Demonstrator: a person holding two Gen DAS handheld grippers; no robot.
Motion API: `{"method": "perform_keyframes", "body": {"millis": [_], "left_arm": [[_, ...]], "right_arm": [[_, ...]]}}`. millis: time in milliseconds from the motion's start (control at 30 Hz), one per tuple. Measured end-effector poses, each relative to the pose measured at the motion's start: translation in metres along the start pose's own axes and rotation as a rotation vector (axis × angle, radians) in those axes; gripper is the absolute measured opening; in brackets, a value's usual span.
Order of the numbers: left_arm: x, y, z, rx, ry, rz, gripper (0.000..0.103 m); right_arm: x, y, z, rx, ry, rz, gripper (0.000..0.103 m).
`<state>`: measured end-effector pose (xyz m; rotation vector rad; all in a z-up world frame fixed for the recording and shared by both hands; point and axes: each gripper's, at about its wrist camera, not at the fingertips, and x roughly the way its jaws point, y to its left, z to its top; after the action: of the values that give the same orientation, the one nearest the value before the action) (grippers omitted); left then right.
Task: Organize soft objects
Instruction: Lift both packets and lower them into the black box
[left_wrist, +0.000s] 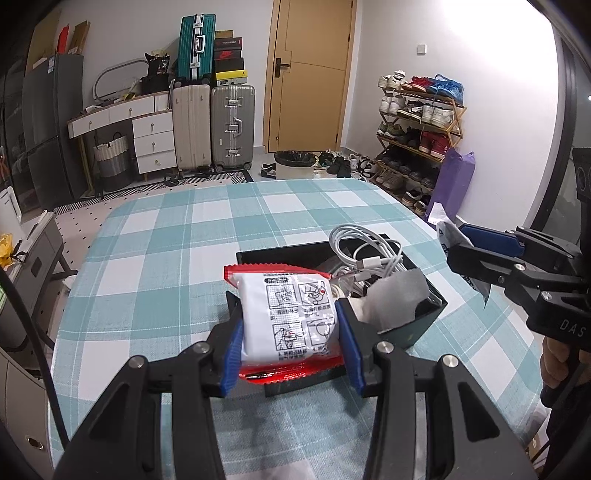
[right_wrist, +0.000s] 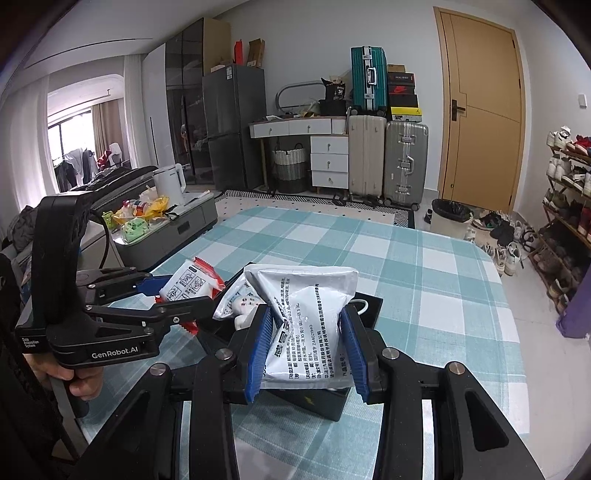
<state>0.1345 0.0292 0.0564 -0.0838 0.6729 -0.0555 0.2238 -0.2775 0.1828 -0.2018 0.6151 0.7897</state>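
Both soft packs are held up over the black box (left_wrist: 424, 325) on the table (left_wrist: 166, 240). The left gripper (left_wrist: 291, 332) squeezes the red pack (left_wrist: 291, 317) just above the box's near edge. The right gripper (right_wrist: 306, 350) squeezes the grey pack (right_wrist: 310, 314) above the box too. Next, I think, each pack must be carried off and laid down neatly beside the box.

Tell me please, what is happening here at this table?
A person holds a gripper in each hand over a black box on a checked tablecloth. The left gripper is shut on a red and white packet. The right gripper is shut on a grey and white pouch. Both are held just above the box, which contains a white cable and other small items.
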Motion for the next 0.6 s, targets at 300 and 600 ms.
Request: {"method": "perform_keyframes", "body": {"millis": [300,600], "left_arm": [[0.017,-0.002,0.008,0.007,0.007,-0.005,0.044],[0.030,-0.005,0.013,0.013,0.019,-0.011,0.045]], "right_arm": [[0.017,0.001,0.010,0.005,-0.014,0.014,0.039],[0.041,0.001,0.015,-0.001,-0.021,0.041,0.039]]}}
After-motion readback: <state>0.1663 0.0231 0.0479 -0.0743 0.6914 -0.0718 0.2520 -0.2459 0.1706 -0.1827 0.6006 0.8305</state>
